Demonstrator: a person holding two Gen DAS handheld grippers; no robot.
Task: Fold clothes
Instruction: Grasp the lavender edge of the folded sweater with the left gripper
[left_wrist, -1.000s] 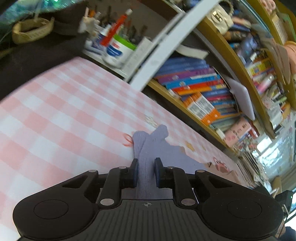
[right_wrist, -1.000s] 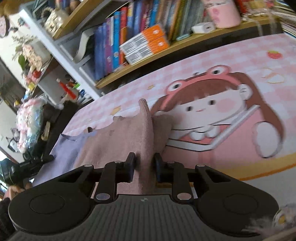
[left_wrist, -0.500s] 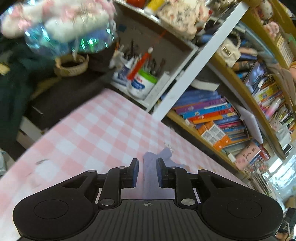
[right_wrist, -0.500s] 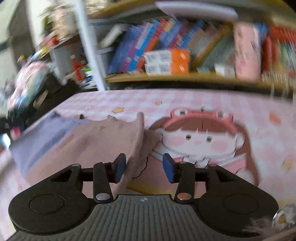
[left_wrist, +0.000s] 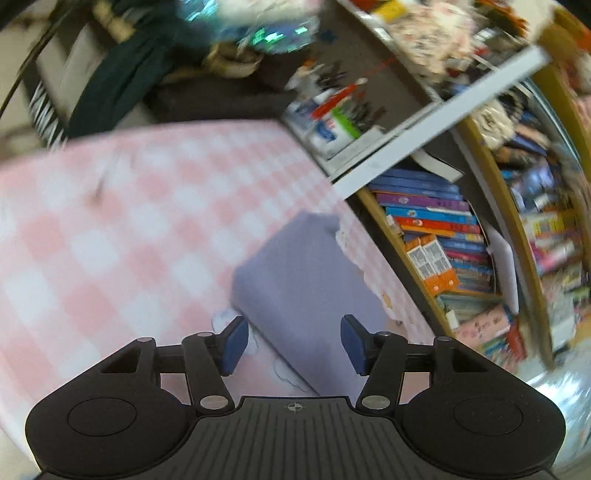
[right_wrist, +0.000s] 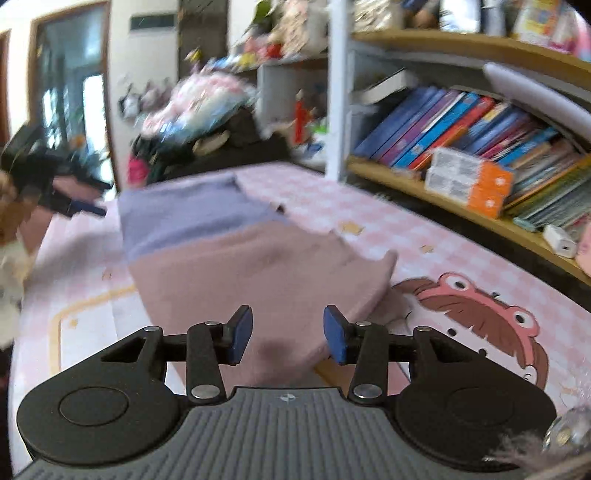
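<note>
Both of your tongs stood released, jaws spread wide with nothing between them: the left tongs (left_wrist: 293, 343) hung just over the near edge of the garment (left_wrist: 299, 291), and the right tongs (right_wrist: 288, 338) hovered over its other end (right_wrist: 255, 273).

The garment lay flat on the pink-and-white checked cover (left_wrist: 110, 236) as a long, tidy rectangle, one half lavender (right_wrist: 184, 214) and the other dusty pink (right_wrist: 258, 280), the two colours meeting in a straight line across its width. Its long edges ran straight and its far corner (right_wrist: 388, 258) looked doubled over, with a thicker lip where layers seemed to stack. That reads as cloth already folded at least once. Whether another fold remained, or this was the finished packet, the pictures did not settle; motion blur smeared both views, so I would not swear to the layer count.

The fabric looked soft and matte, perhaps a fine knit or fleece, with no sheen and only shallow creases. It draped limply over itself and should have slid easily on the smooth printed cover, whose cartoon face (right_wrist: 476, 314) lay just beside the pink end. Behind it stood a wooden bookshelf (right_wrist: 461, 173) crammed with glossy book spines.
</note>
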